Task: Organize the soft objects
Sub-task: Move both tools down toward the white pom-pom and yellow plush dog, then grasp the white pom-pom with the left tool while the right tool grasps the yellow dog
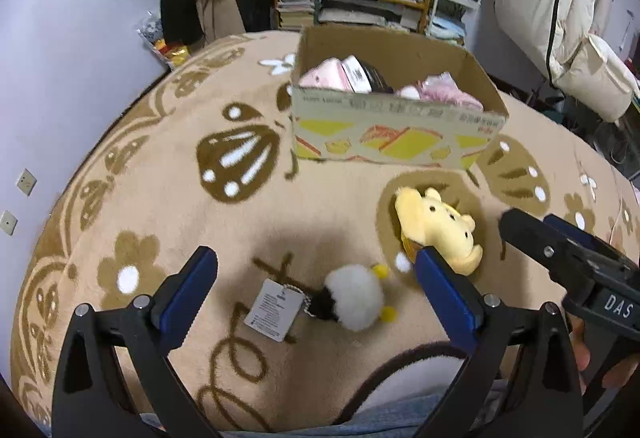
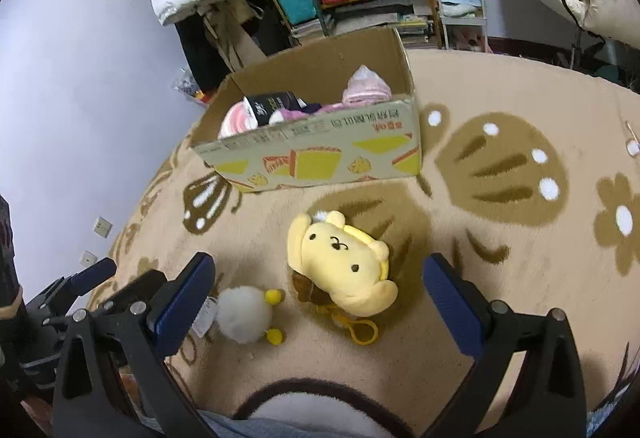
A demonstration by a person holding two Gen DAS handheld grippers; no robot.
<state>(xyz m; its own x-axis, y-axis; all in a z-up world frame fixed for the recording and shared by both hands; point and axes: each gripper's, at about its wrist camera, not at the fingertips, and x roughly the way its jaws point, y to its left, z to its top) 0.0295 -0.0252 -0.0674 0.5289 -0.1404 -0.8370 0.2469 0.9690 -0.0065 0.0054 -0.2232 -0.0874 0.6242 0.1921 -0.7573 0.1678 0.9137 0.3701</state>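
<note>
Beige blanket (image 1: 328, 206) with brown butterfly motifs covers the bed. Left wrist view: left gripper (image 1: 316, 270) wide open, empty, over a white pom-pom toy (image 1: 356, 296); cardboard box (image 1: 396, 136) beyond. Right wrist view: right gripper (image 2: 320, 274) wide open, empty, flanking a yellow plush dog (image 2: 340, 262).

Light: even, moderately bright indoor light is seen from above.
Shadows: soft dark patches are cast on the blanket (image 1: 168, 206).
Distortion: strong fisheye bending, black corners.
Focus: mild softness throughout.
</note>
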